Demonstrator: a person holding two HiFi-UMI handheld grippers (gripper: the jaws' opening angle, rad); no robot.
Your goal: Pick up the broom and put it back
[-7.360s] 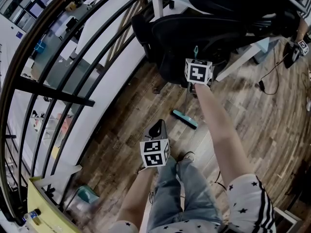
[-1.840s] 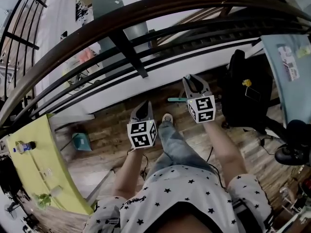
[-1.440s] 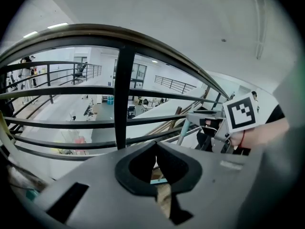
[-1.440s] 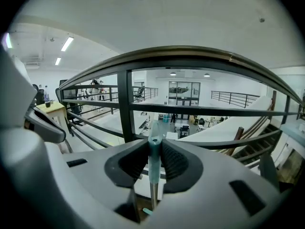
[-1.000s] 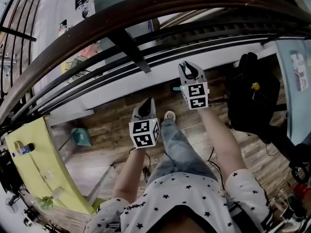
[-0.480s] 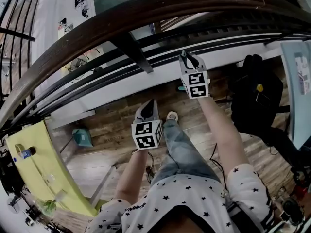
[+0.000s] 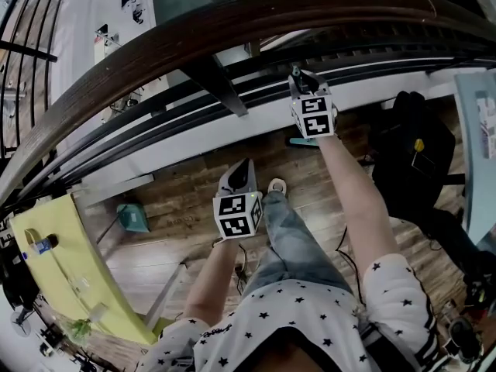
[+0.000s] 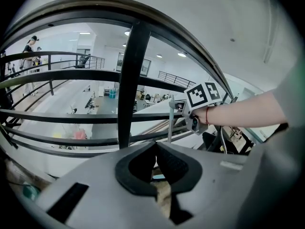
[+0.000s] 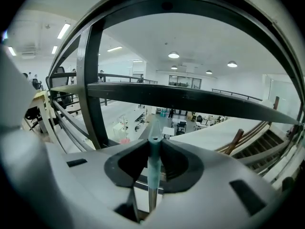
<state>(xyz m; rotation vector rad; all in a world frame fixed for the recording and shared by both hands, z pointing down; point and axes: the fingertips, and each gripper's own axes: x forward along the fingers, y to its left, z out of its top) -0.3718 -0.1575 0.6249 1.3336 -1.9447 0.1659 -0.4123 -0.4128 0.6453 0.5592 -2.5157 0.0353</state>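
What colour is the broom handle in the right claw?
Broom handle: teal, clearest in the right gripper view.

Wooden plank floor (image 7: pixel 178 208) carries a teal dustpan (image 7: pixel 133 217) and black bag (image 7: pixel 411 157)

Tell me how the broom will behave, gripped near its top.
The broom is probably stiff: its thin handle runs straight through the right gripper. Likely light: one gripper carries it. Its head hangs low, so it may swing.

No readable text anywhere, honestly. The left cube (image 7: pixel 237 214) on the left gripper (image 7: pixel 240 169) and the right cube (image 7: pixel 313 116) on the right gripper (image 7: pixel 299 77) only show black-and-white square patterns, no letters. A sticker (image 7: pixel 486 122) off to the right gripper's right might carry print, way too tiny.
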